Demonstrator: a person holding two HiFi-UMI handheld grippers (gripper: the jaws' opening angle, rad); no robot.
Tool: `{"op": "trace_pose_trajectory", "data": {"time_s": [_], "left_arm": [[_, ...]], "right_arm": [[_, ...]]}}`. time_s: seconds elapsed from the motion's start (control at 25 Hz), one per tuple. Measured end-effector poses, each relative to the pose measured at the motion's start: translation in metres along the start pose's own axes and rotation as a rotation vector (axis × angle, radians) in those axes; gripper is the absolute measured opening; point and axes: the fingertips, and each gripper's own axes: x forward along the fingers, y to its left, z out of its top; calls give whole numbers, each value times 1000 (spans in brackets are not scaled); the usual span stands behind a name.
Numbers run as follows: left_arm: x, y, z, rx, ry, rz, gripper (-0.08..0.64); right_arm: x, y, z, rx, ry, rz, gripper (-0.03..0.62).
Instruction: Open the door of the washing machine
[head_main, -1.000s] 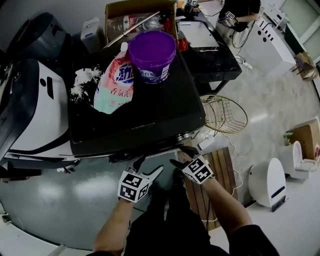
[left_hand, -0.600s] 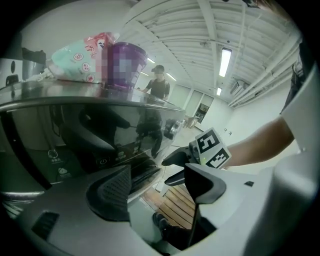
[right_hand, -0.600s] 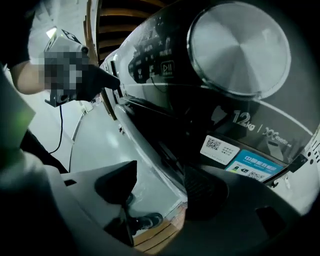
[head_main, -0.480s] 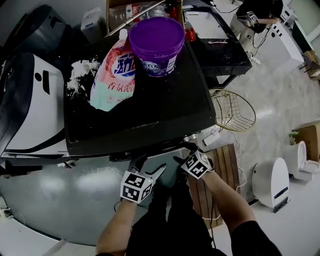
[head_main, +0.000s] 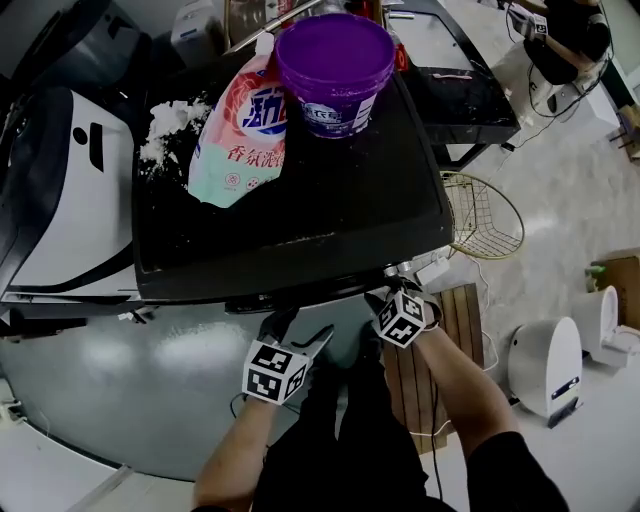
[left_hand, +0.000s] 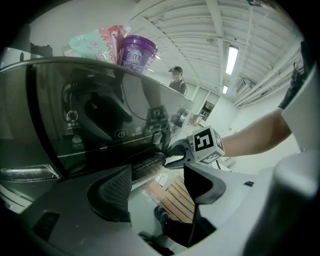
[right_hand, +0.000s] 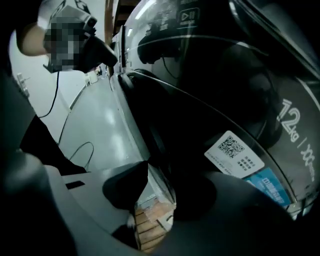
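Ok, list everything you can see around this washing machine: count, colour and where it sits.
washing machine: one, black, centre
tub: one, purple, on the machine's top at the back
detergent pouch: one, pink and green, lying left of the tub
powder: one patch, white, on the machine's top, left
wire basket: one, gold, on the floor to the right
slatted board: one, brown, on the floor under the right arm
left gripper: grey, open, empty, before the machine's front
right gripper: jaws closing, edge of the door between them
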Motion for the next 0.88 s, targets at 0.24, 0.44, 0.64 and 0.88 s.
{"op": "trace_pose_trajectory", "data": {"time_s": [0.24, 0.44, 0.64, 0.88], "left_arm": [[-9, 5, -2, -12, -17, 11, 341], [-24, 2, 2, -42, -59, 16, 337], [-40, 0, -4, -49, -70, 17, 337], [-48, -3, -7, -54, -83, -17, 331]], "right_arm": [[5, -2, -1, -45, 21, -25, 155], [0, 4, 7, -48, 48, 9, 140], [-3, 6, 5, -22, 90, 65, 132], [-23, 95, -37, -43, 98, 224, 114]]}}
